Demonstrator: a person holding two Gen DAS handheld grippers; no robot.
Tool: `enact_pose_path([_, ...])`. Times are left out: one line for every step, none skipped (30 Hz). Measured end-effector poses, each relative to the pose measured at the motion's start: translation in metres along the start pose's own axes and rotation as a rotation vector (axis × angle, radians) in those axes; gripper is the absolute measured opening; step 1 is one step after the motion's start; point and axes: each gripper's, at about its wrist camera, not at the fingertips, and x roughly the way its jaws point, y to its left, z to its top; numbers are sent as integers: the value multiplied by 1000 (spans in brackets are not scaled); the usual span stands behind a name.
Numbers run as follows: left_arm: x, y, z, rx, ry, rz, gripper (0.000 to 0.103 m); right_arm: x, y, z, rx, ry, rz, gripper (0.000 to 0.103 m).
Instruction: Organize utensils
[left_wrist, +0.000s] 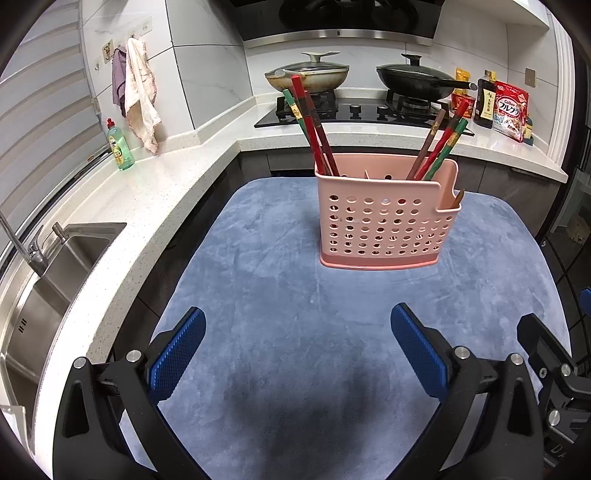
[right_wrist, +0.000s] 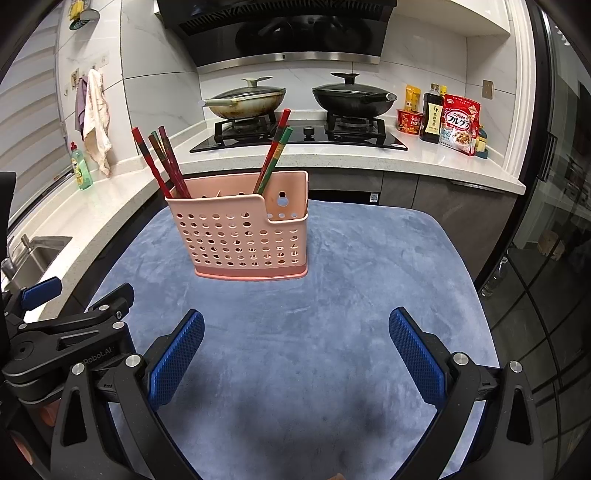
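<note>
A pink perforated utensil holder (left_wrist: 384, 218) stands upright on a blue-grey mat (left_wrist: 295, 295); it also shows in the right wrist view (right_wrist: 247, 236). Red, green and brown chopsticks lean out of its left compartment (left_wrist: 314, 125) and its right compartment (left_wrist: 439, 144); they also show in the right wrist view at the left (right_wrist: 162, 162) and the right (right_wrist: 275, 147). My left gripper (left_wrist: 297, 345) is open and empty above the mat, short of the holder. My right gripper (right_wrist: 295, 347) is open and empty, likewise short of the holder.
A white counter (left_wrist: 155, 192) with a steel sink (left_wrist: 44, 280) runs along the left. A green soap bottle (left_wrist: 119, 146) and hanging cloths (left_wrist: 140, 96) stand behind it. A hob with two lidded pans (left_wrist: 306, 74) and food packets (left_wrist: 511, 110) lie beyond the mat.
</note>
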Motion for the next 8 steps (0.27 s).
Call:
enact_pose_path([0,0,0,0,1,1,96,0,1,0,0,0,-1,97])
enact_pose_path([1,0,0,-3,2,6,96,0,0,0,1,0,-1,97])
enact_pose_path([0,0,0,-8,1,6,96,1,0,0,1,1,-4,97])
enact_pose_path([0,0,0,-9,0,2,96,0,1,-1,0,1,-6,97])
enact_pose_path([0,0,0,-5,1,-4,96,0,0,-1,0,0,-7,97])
enact_pose_path([1,0,0,-1,1,-6,96,0,1,-1,1,-1,-8,97])
enact_pose_path([1,-1,1,3,1,-5,96,1,1,-1,2,-1,-10,97])
enact_pose_path([1,0,1,3,1,-6,96,1,1,-1,3,-1,-11,97])
